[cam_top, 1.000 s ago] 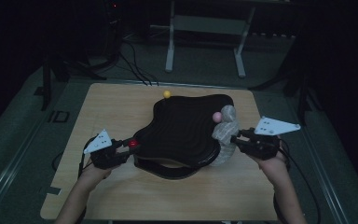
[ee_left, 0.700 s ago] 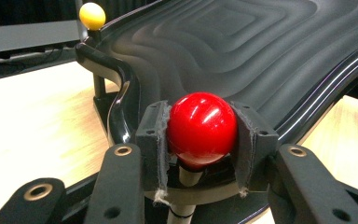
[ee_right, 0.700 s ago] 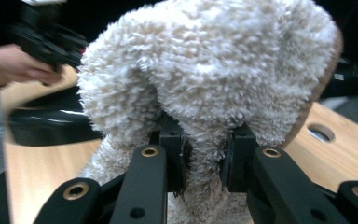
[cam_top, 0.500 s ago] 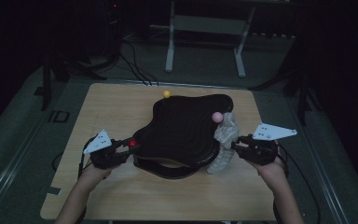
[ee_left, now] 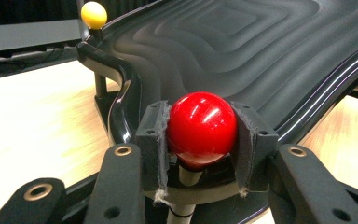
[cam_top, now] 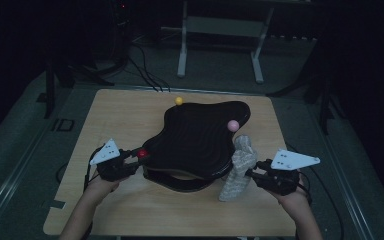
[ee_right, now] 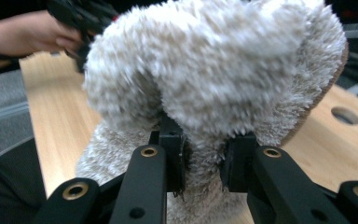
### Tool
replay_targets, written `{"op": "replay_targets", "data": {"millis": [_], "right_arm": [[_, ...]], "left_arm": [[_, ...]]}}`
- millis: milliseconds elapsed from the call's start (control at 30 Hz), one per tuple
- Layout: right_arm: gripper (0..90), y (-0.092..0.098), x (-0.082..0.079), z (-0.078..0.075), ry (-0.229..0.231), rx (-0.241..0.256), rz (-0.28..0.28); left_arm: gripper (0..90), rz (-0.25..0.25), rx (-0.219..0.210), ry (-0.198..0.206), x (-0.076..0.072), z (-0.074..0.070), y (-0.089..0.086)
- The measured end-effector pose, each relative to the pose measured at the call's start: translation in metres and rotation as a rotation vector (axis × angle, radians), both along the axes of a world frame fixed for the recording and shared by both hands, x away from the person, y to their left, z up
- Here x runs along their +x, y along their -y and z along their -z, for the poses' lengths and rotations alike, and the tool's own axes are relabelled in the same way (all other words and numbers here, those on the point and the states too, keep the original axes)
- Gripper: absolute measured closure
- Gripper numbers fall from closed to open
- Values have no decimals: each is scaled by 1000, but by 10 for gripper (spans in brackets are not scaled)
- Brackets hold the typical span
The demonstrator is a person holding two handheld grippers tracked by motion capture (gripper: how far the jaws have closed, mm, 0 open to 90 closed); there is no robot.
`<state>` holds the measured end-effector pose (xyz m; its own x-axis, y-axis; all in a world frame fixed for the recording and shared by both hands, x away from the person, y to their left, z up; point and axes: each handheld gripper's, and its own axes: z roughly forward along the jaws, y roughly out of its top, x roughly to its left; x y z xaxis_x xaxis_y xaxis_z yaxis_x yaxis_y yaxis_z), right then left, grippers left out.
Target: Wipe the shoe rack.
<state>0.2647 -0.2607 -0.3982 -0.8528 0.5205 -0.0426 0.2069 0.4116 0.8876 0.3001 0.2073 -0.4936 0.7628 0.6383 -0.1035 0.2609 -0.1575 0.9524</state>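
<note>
**Red knob clamped, fleece cloth pinched at the tray's edge**

While the scene is dim, the high view reads clearly from left to right. At lower left of centre the left gripper [cam_top: 130, 161] has its jaws closed on the red ball knob [cam_top: 142, 154] at the near-left corner of the black ridged tray [cam_top: 200, 142]; the left gripper view shows both pads pressed against the knob's [ee_left: 201, 128] sides. That ball looks hard and glossy, so I judge it slippery, best held square across its widest part, as now. The tray, in the middle of the wooden table [cam_top: 125, 107], looks rigid and wavy-surfaced, and probably light enough to steady by one knob.

At lower right of centre the right gripper [cam_top: 254, 175] is clamped on a fluffy grey-white cloth [cam_top: 237, 167] that touches the tray's right edge. In the right gripper view the jaws bite into a fold of the fleece [ee_right: 205, 93]. It is soft and limp, so it will sag; a bunched fold gives the surest hold.

Counted: one tray, one cloth, two grippers, three knobs — red, yellow [cam_top: 179, 100] at upper centre, pink [cam_top: 233, 125] right of centre.
</note>
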Motion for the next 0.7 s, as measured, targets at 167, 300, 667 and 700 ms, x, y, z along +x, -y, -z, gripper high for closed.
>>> {"op": "replay_targets", "data": {"millis": [167,300,667,700], "right_arm": [[737,2,-19,-27,74,65,-53],[735,-5,-22,-32,89,55,-66],[736,0,-8,-18,61,40,-14],[736,3,-6,-23,65,57,-12]], "left_arm": [[598,3,0,1,0,0,0],[598,2,0,0,0,0,0],[598,9,4,3,1,0,0],[598,10,4,3,1,0,0]]}}
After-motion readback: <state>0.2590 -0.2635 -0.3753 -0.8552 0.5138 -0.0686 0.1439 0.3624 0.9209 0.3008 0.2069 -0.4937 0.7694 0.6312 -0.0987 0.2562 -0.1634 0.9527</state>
